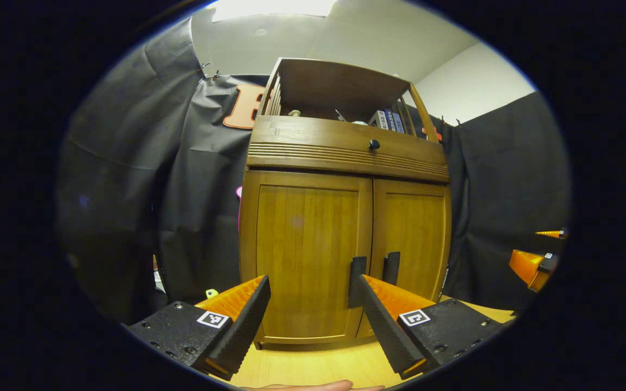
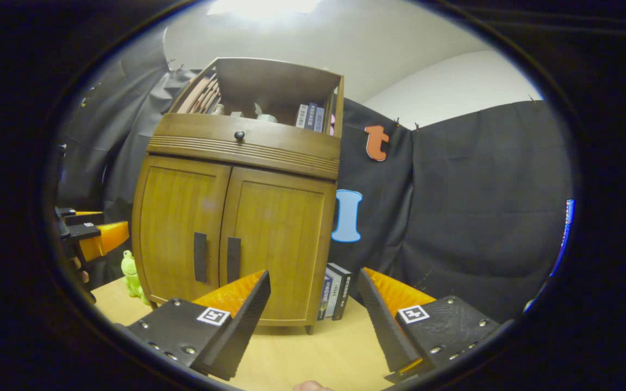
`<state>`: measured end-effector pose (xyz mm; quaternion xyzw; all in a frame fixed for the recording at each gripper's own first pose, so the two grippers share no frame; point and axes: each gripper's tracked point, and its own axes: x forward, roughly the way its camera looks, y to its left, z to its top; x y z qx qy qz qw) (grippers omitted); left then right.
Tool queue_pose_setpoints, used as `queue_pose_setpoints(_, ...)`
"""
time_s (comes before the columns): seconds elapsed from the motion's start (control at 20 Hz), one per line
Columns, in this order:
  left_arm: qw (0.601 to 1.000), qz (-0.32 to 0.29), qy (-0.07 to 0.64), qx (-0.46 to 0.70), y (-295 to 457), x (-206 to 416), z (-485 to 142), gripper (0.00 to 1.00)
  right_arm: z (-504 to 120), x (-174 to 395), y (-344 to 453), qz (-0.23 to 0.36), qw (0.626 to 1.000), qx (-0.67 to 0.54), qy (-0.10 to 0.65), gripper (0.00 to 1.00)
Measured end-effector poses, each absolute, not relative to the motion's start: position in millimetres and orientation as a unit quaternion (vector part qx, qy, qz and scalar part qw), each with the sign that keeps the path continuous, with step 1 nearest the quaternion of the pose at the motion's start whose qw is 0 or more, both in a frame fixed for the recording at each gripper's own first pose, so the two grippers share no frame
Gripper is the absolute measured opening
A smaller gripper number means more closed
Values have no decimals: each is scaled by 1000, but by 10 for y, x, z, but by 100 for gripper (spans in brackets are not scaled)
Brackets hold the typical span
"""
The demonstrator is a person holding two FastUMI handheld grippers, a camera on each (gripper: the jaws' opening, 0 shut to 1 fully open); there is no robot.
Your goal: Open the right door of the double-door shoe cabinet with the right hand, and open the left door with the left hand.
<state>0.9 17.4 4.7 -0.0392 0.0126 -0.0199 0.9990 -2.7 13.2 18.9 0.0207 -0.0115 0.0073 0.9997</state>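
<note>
Both fingers of the left gripper (image 1: 308, 320) stood wide apart in the left gripper view, holding nothing, with the shoe cabinet (image 1: 345, 217) straight ahead on the pale wooden table (image 1: 313, 366). That cabinet was warm brown wood with a visible grain; its left door (image 1: 306, 255) and right door (image 1: 412, 244) were both closed, each a plain recessed panel. Two dark upright handles (image 1: 357, 281) sat side by side at the seam, low on the doors. Above the doors ran a ribbed band and a drawer with a small black knob (image 1: 374, 144), and over that an open shelf holding some books (image 1: 388, 120). At the far right edge the right gripper (image 1: 533, 267) showed in orange and black. In the right gripper view the right gripper's own fingers were likewise spread wide and empty, and the cabinet stood ahead and to the left, doors shut, handles dark against the wood. A few books (image 2: 336, 291) leaned against its right side on the table, a small green toy (image 2: 131, 277) stood by its left corner, and the left gripper appeared at the left edge.
</note>
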Motion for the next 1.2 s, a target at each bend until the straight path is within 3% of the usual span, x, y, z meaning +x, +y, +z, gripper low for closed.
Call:
queue_pose_setpoints(0.65,999,-12,19,-33,203,6,16,98,129,41,190,22,999,46,-9,97)
queue_pose_setpoints(1.2,998,-2,30,-49,384,185,-30,99,-271,1349,1244,110,988,95,49,96)
